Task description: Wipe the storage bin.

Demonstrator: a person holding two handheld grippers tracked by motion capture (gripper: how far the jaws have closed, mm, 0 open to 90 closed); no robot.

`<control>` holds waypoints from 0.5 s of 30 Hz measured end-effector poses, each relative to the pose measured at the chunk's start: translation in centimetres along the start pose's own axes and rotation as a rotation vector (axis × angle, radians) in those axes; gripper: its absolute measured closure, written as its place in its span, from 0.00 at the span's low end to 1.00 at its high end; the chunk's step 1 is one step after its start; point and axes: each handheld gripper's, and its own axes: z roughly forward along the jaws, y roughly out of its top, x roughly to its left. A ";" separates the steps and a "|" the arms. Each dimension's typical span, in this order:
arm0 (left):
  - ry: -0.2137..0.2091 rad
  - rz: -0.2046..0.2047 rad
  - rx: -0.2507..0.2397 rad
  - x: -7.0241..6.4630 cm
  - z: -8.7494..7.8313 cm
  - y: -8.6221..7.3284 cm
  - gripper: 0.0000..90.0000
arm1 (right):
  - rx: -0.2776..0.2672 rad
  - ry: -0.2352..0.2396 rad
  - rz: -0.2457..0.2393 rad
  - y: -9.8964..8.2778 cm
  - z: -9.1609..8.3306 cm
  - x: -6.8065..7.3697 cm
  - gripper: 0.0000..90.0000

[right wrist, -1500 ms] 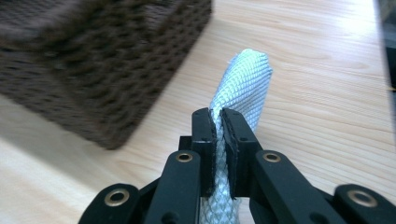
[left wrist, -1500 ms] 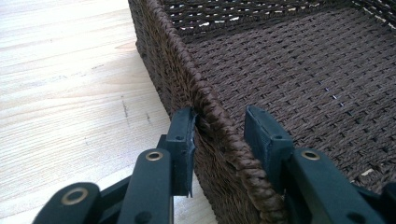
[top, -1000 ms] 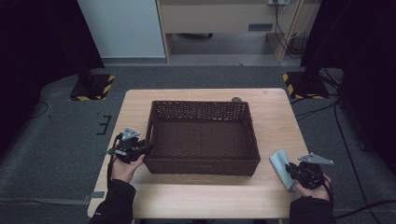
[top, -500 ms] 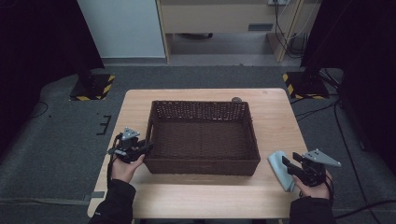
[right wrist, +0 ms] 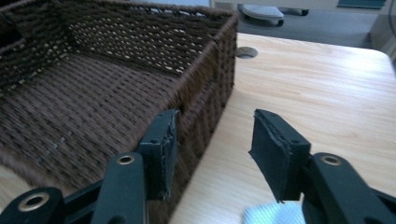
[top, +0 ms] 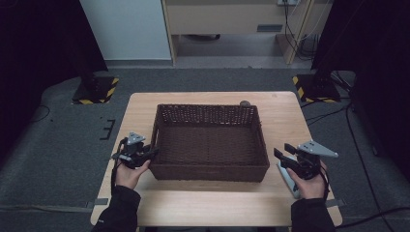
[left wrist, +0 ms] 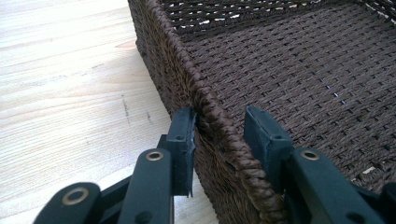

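A dark brown woven basket (top: 210, 171) stands empty in the middle of the wooden table (top: 217, 208). My left gripper (top: 153, 152) straddles its left wall (left wrist: 210, 121), one pad outside and one inside, and grips the rim. My right gripper (top: 284, 151) hovers by the basket's right front corner (right wrist: 224, 56); its jaws have just been opening and stand open with nothing between them (right wrist: 212, 135). A pale blue folded cloth (top: 287, 180) lies on the table under that hand, and its edge (right wrist: 273, 215) shows below the jaws.
A round cable hole (top: 245, 102) sits in the table behind the basket. The table's right edge (top: 323, 174) is close to my right hand. Black-and-yellow stand bases (top: 94, 91) rest on the floor at both far corners.
My right gripper has opened, let go of the pale cloth and risen off it. The cloth stays on the table. The left hand and the basket have not moved.
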 end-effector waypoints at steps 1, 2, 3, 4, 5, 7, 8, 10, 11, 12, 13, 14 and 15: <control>-0.001 -0.001 0.000 0.0 0.0 0.0 0.70 | -0.001 0.004 -0.002 0.2 0.3 0.1 0.58; -0.002 -0.003 0.001 0.0 0.0 0.0 0.70 | 0.000 0.008 -0.001 0.4 0.5 0.3 0.59; -0.004 -0.005 0.001 0.0 0.0 0.0 0.70 | 0.005 0.011 -0.010 0.7 0.9 0.4 0.60; -0.005 -0.004 0.002 0.1 0.0 0.0 0.70 | 0.008 0.014 -0.016 0.9 1.2 0.6 0.61; -0.006 -0.004 0.003 0.1 0.0 0.0 0.70 | 0.013 0.017 -0.024 1.1 1.5 0.7 0.61; -0.007 -0.004 0.006 0.1 0.0 0.0 0.70 | 0.015 0.019 -0.027 1.4 2.1 0.7 0.61; -0.008 -0.004 0.006 0.1 0.0 0.0 0.70 | 0.023 0.025 -0.025 1.5 2.4 0.8 0.62; -0.012 -0.008 0.003 0.1 0.1 0.0 0.70 | 0.032 0.023 -0.025 1.7 3.0 0.9 0.64; -0.013 -0.010 0.003 0.2 0.1 0.0 0.70 | 0.038 0.015 -0.030 1.7 3.2 0.9 0.66; -0.015 -0.012 0.004 0.2 0.0 0.0 0.70 | 0.045 0.011 -0.038 1.7 3.4 0.8 0.68; -0.017 -0.014 0.003 0.2 0.0 0.0 0.70 | 0.057 0.014 -0.029 1.7 3.6 0.6 0.69; -0.018 -0.016 0.001 0.2 0.1 0.0 0.70 | 0.055 0.016 -0.025 1.6 3.7 0.5 0.69; -0.020 -0.017 0.002 0.2 0.1 0.0 0.69 | 0.050 0.017 -0.016 1.6 3.7 0.5 0.69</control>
